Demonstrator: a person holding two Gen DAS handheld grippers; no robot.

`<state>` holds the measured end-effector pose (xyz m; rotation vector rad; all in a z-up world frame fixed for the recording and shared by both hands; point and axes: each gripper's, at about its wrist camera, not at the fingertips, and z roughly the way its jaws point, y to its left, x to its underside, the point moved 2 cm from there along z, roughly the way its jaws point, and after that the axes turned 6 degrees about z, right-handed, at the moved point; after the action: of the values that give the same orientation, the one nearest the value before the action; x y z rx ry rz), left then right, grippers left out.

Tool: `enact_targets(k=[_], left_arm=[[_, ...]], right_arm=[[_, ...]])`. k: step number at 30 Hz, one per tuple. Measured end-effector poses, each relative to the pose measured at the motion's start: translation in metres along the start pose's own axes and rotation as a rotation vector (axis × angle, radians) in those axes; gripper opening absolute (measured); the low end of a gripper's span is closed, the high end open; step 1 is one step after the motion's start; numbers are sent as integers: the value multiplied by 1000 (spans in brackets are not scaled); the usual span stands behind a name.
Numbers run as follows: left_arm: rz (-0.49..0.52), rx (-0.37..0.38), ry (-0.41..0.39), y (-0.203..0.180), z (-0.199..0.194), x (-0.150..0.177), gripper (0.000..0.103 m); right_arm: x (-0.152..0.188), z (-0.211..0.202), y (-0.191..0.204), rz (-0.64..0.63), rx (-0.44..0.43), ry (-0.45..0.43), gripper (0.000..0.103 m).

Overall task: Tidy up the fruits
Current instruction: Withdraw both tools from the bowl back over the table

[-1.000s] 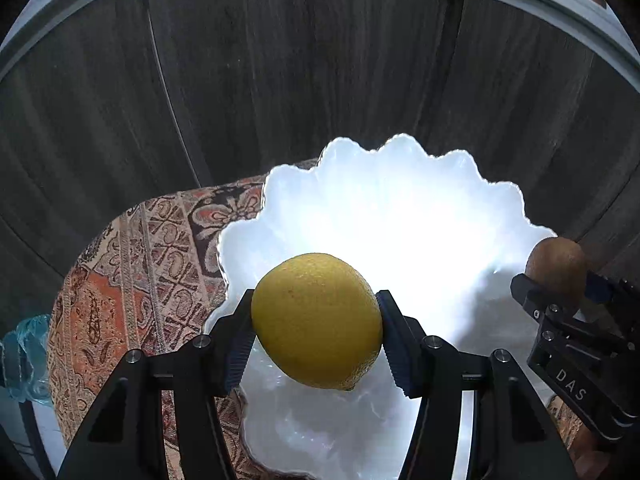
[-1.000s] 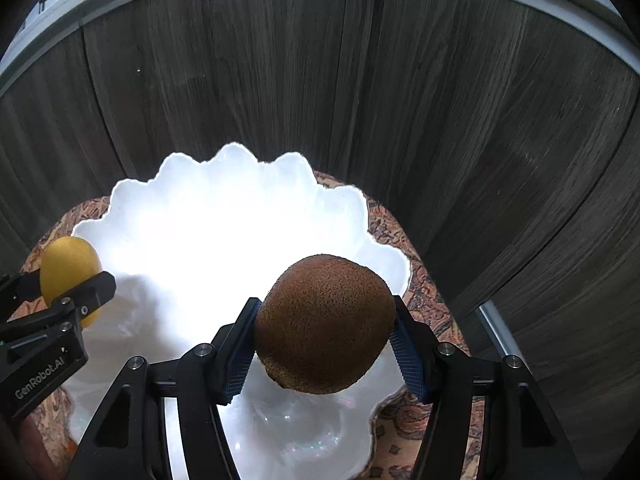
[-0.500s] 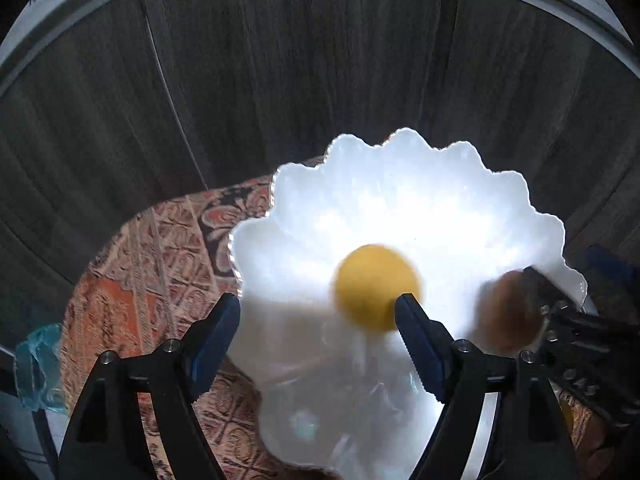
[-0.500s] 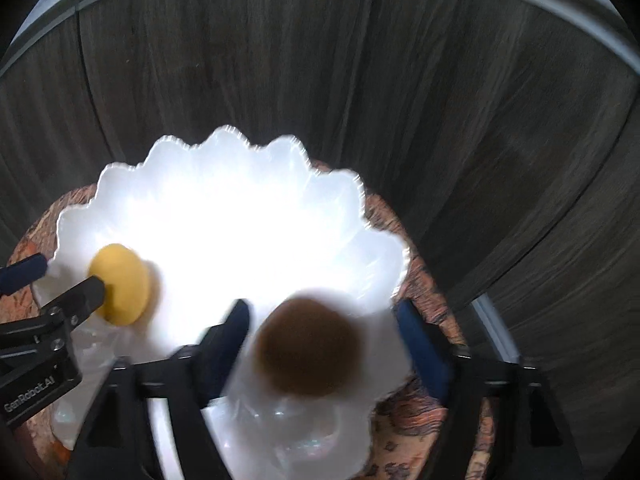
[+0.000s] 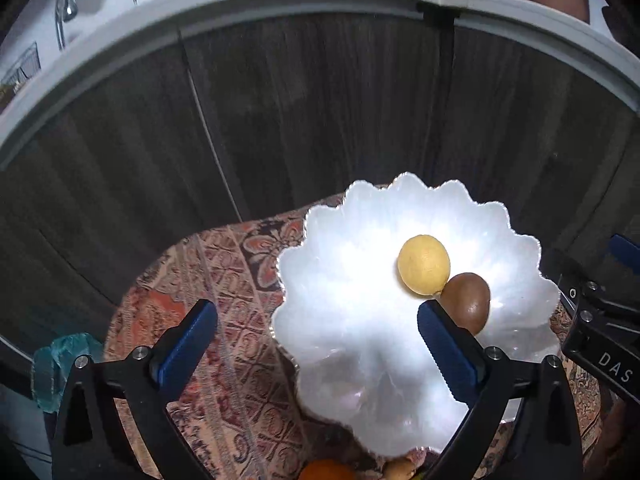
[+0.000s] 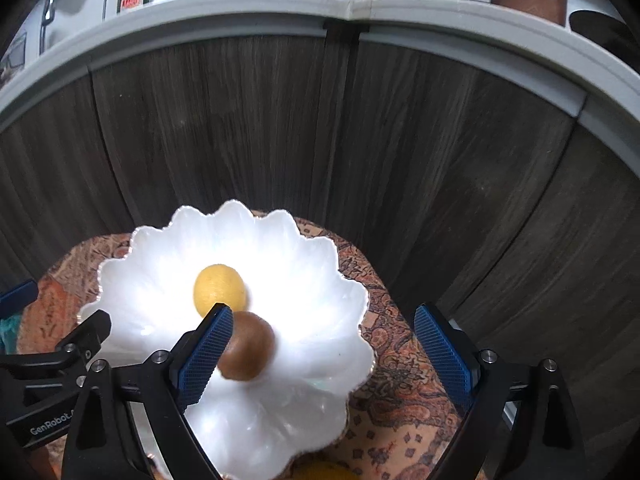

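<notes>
White scalloped bowl [image 6: 320, 264]: lemon [image 6: 219, 289] touching kiwi [image 6: 249, 346] inside. Left gripper [image 5: 316, 340], "GenRobot"; right gripper [image 6: 322, 350], "DAS"; both jaws opening, released, nothing between.

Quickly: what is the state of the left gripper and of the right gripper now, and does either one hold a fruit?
Left gripper: jaws opening, nothing between them.
Right gripper: jaws opening, empty.
Lemon and kiwi lie in the white bowl.
</notes>
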<state>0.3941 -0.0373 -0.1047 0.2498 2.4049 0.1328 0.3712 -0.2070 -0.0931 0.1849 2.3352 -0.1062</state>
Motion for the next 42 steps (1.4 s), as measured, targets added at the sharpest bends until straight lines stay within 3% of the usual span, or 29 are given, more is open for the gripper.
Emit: enact_targets(k=[21,31,42], left_arm=[[-13,-19,-73,4,-112,29,103],[-4,17,-67,-17,-135,60,103],[6,50,-47,-53,-134,95,103]], right_arm=[[16,-105,-12,28,-57,-88,93],[40,-140,-36,35,-14,-118,93],[83,-137,-71,55,24,-50,93]])
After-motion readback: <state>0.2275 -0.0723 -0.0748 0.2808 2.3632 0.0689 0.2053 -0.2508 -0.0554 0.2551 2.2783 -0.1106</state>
